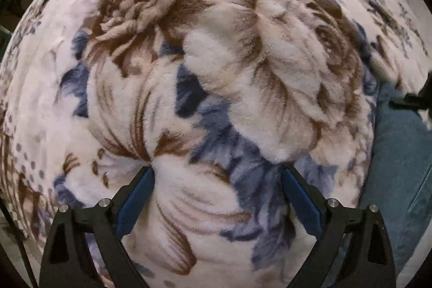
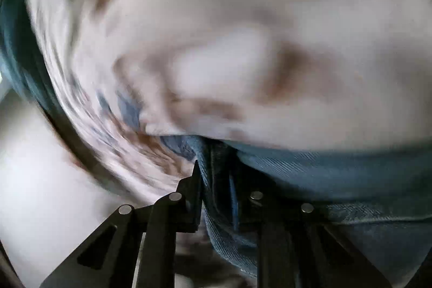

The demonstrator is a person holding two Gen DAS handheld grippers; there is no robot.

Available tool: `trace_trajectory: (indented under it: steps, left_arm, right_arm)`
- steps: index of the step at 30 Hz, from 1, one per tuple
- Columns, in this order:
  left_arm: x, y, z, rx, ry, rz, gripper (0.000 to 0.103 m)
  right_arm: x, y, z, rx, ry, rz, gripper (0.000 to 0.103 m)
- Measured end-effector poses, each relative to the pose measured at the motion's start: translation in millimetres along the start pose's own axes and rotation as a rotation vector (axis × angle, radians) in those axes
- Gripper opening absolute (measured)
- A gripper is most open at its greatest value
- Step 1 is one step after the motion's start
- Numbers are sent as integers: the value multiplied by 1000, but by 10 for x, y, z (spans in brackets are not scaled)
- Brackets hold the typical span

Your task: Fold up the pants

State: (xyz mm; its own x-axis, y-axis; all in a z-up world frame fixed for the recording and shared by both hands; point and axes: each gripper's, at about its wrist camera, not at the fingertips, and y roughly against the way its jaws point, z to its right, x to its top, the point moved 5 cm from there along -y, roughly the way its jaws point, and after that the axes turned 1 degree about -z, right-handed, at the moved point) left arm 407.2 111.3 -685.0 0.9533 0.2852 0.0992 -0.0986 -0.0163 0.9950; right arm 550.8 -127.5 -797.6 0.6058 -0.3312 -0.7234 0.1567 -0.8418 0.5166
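Nearest in the right wrist view, the right gripper [image 2: 216, 180] is clamped on a bunched fold of the pants [image 2: 337, 169], blue denim squeezed between its black fingers [image 2: 193, 180] and spreading off to the right, with the blanket [image 2: 243, 31] behind it all smeared by blur. In the left wrist view the left gripper [image 1: 217, 174] is spread wide with nothing in it, its blue pads [image 1: 135, 201] pointing down at the fluffy floral blanket [image 1: 216, 58]. A strip of the pants [image 1: 399, 166] lies along the right edge, and a bit of the right gripper [image 1: 421, 99] pokes in above it.
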Motion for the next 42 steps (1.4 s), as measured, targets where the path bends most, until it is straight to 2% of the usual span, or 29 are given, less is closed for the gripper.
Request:
trace_trajectory:
  steps: [1,3,4,5,7,9,11,13,14,15,16,17,18,19,21,22,24,26,28,29,31,32,33,35,37,38,40,42]
  left_arm:
    - [17,-30,-61,-10,-2,-8,97]
    - [83,-6,-150,-56,25,-3,97]
    - [111,8,-172,-79,33,2,100]
    - [138,18,-198,-98,38,-3,101]
    - [182,29,-233,-113,44,-26,102]
    - [241,96,-219,-137,44,-26,102]
    - [296,140,-123,-156,23,-16,102]
    - [274,93,-11,-160,-2,-26,102]
    - [237,15,33,-162,-9,-38,102]
    - [198,-66,56,-140,-21,-48,102]
    - [177,-132,67,-110,-44,-49,103]
    - [167,-175,80,-98,-64,-36,103]
    - [161,-205,85,-85,-78,-26,103]
    - [156,-226,83,-71,-84,-18,103]
    - [142,-228,81,-53,-57,7,103]
    - [120,-231,90,-38,-47,16,103]
    - [67,-277,144,-1,-39,-17,103]
    - [133,-216,187,-14,-13,-61,103]
    - [203,2,174,-126,48,-25,103]
    - [225,121,164,-200,72,2,103]
    - [230,251,189,-284,77,14,103]
    - [216,280,247,-335,59,11,103]
    - [191,268,317,-364,30,-3,103]
    - [72,208,516,-405,-43,-45,103]
    - [-43,169,675,-408,-105,-69,103]
    - [-85,162,703,-408,-119,-67,103]
    - [-147,145,698,-399,-114,-68,102]
    - [-164,155,648,-415,-94,-75,102]
  right_arm:
    - [-28,-18,0,11,12,-24,19]
    - [-64,23,-127,-86,131,-6,19]
    - [-117,55,-324,-231,286,17,28]
    - [-157,84,-461,-343,387,49,46]
    - [-272,164,-775,-529,561,147,66]
    - [-343,110,-942,-591,628,149,66]
    - [-380,-8,-1018,-654,651,102,66]
    - [-366,-176,-993,-766,689,53,66]
    - [-361,-259,-918,-843,712,30,62]
    - [-346,-334,-844,-908,734,23,52]
    - [-301,-445,-804,-905,737,29,35]
    - [-267,-466,-779,-864,706,27,28]
    - [-229,-466,-758,-792,641,25,27]
    - [-127,-362,-684,-595,469,17,22]
    - [1,-168,-489,-335,252,-11,22]
    - [26,-92,-397,-260,196,-16,21]
    - [27,3,-272,-178,138,-16,20]
    - [14,50,-279,-170,176,5,20]
    - [-15,-8,-383,-237,286,15,20]
    - [-58,-112,-478,-305,377,16,21]
    - [-123,-251,-647,-469,547,29,22]
    - [-136,-242,-691,-501,557,63,21]
    - [-143,-220,-705,-466,513,74,20]
    - [-84,-126,-631,-324,360,66,20]
    - [27,55,-439,-131,177,73,20]
    - [54,136,-398,-83,151,85,19]
    - [70,335,-460,-83,214,137,19]
    - [-15,410,-588,-191,339,153,21]
